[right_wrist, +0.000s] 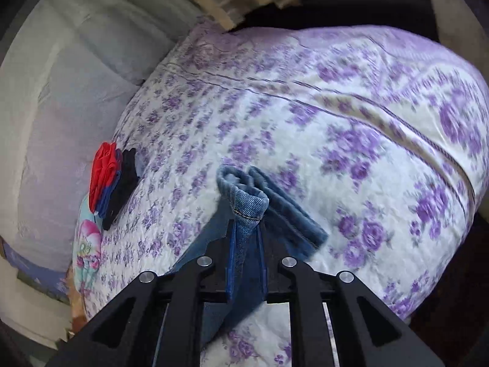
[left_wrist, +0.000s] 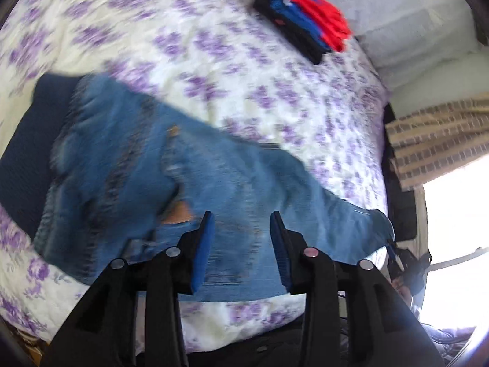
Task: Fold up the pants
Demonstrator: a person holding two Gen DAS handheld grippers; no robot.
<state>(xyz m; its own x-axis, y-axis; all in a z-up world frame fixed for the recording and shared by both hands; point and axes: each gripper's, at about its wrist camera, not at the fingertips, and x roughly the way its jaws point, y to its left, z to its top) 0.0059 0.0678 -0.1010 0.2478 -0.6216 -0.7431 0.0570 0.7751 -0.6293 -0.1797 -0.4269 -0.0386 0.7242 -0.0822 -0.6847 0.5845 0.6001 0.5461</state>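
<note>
- Blue jeans (left_wrist: 146, 183) are lying across a bedspread (left_wrist: 244, 70) printed with purple flowers; in the left wrist view they are filling the stretch from about 9 o'clock through the centre and tapering toward 4 o'clock
- A worn hole with frayed edges is showing in the denim just beyond the left-hand finger of the left gripper (left_wrist: 241, 217)
- Left gripper is hanging over the jeans with its blue-padded fingers (left_wrist: 203, 244) standing clearly apart; no fabric is pinched between them, denim is only showing through the gap
- Right gripper (right_wrist: 246, 223) is clamping a hem end of the jeans (right_wrist: 247, 205); its pads (right_wrist: 232, 250) are pressing the denim from both sides with only the cloth's thickness between them
- The gripped hem with its orange stitching is sticking up past the fingertips, and a second folded band of denim is lying just beside it toward 4 o'clock
- A dark blue cloth (left_wrist: 30, 140) is lying under the jeans at 9 o'clock in the left wrist view
- A stack of folded clothes (left_wrist: 302, 15), red, blue and black, is sitting on the bedspread at 1 o'clock in the left wrist view, well apart from the jeans
- Left wrist view is heavily blurred
</note>
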